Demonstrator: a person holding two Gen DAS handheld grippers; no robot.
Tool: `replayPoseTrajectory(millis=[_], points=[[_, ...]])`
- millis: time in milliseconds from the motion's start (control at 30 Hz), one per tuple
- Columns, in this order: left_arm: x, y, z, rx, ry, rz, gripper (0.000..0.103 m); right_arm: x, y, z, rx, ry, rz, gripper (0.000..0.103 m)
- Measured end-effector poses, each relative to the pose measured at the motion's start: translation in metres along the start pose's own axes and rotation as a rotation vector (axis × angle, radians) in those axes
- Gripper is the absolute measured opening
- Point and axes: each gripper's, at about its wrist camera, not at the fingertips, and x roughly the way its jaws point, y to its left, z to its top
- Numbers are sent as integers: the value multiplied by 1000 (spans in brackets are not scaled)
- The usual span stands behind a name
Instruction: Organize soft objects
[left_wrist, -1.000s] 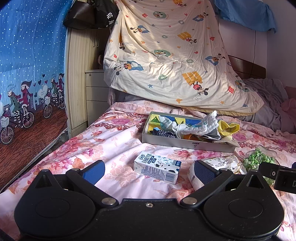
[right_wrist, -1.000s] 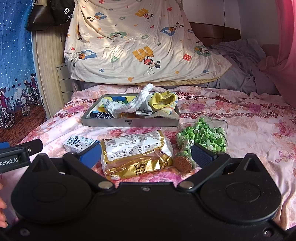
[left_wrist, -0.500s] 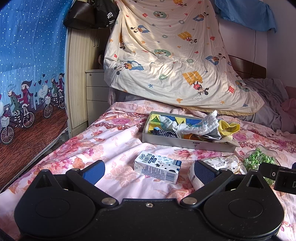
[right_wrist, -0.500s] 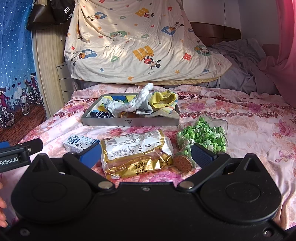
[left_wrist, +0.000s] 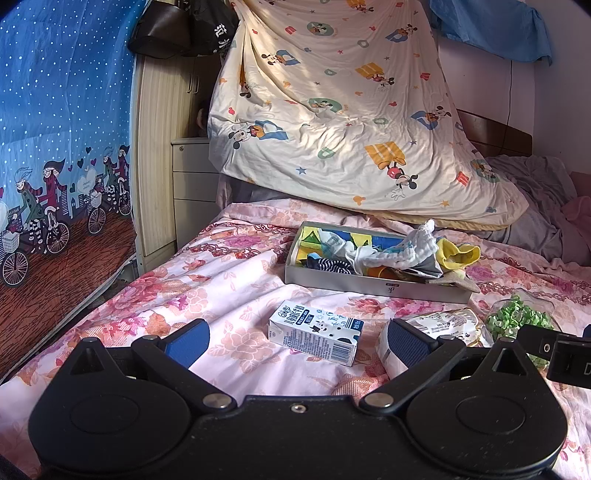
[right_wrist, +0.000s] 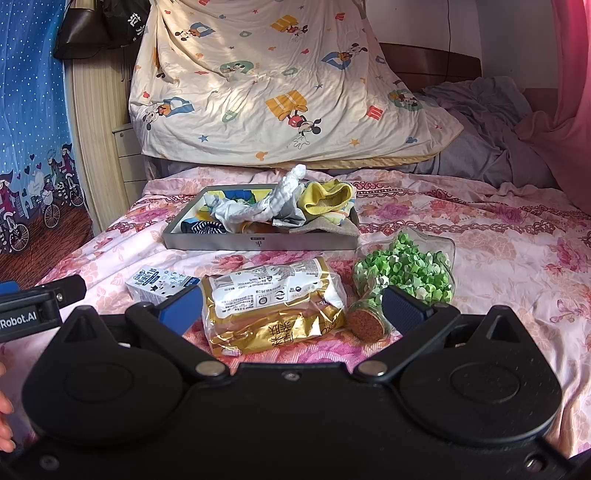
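Bedroom, floral bed (left_wrist: 229, 266), cartoon quilt (left_wrist: 332, 110) draped behind. Grey tray (right_wrist: 258, 242) mid-bed, heaped with socks (right_wrist: 203, 226), white cloth (right_wrist: 273, 203), yellow cloth (right_wrist: 325, 197). Nearer: milk carton (left_wrist: 314, 332), gold bag (right_wrist: 273, 302), corked jar (right_wrist: 406, 273) of green stars on its side. Left gripper (left_wrist: 295, 338) wide open, empty, above carton. Right gripper (right_wrist: 291, 304) wide open, empty, above bag.

The left gripper (left_wrist: 297, 338) and right gripper (right_wrist: 291, 308) both hover side by side, fingers spread wide, holding nothing.
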Motion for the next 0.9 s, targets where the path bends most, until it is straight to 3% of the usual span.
replayPoseTrajectory(millis=[900], points=[[0, 0, 1, 1, 2, 0, 102, -2, 1, -4, -1, 4, 1, 102]])
